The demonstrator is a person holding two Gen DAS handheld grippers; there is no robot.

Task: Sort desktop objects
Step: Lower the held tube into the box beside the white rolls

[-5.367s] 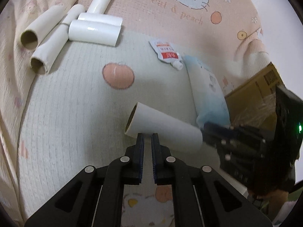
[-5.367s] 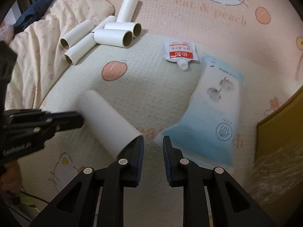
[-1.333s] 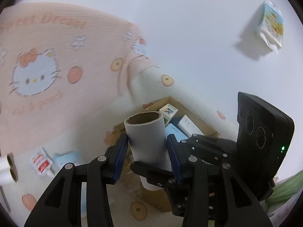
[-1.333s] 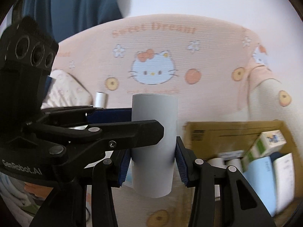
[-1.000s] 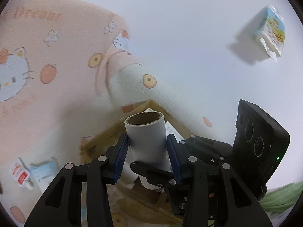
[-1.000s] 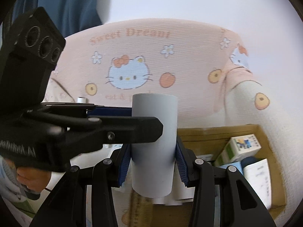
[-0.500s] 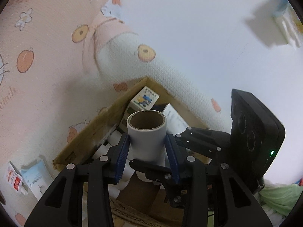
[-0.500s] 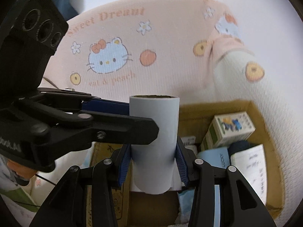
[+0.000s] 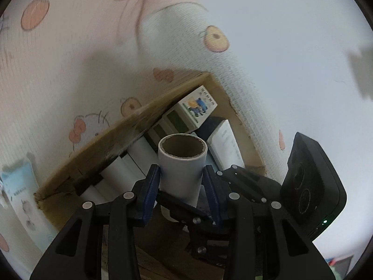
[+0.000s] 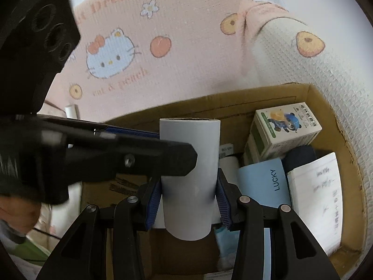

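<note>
A white paper roll with a brown cardboard core (image 9: 182, 163) stands upright between both grippers. My left gripper (image 9: 182, 192) is shut on the roll's upper part. My right gripper (image 10: 189, 200) is shut on the same roll (image 10: 190, 175) lower down, with the left gripper's finger (image 10: 130, 156) crossing in front of it. The roll hangs above an open cardboard box (image 10: 233, 103), which also shows in the left wrist view (image 9: 112, 144).
The box holds several white rolls (image 9: 121, 170), a green-and-white carton (image 10: 284, 128), a blue "LUCKY" pack (image 10: 263, 182) and a white sheet (image 10: 319, 196). A Hello Kitty blanket (image 10: 144, 46) lies around it. A blue pouch (image 9: 18, 193) lies left of the box.
Both grippers, shut on the roll, have carried it from the blanket to above the box and tilted down toward its inside.
</note>
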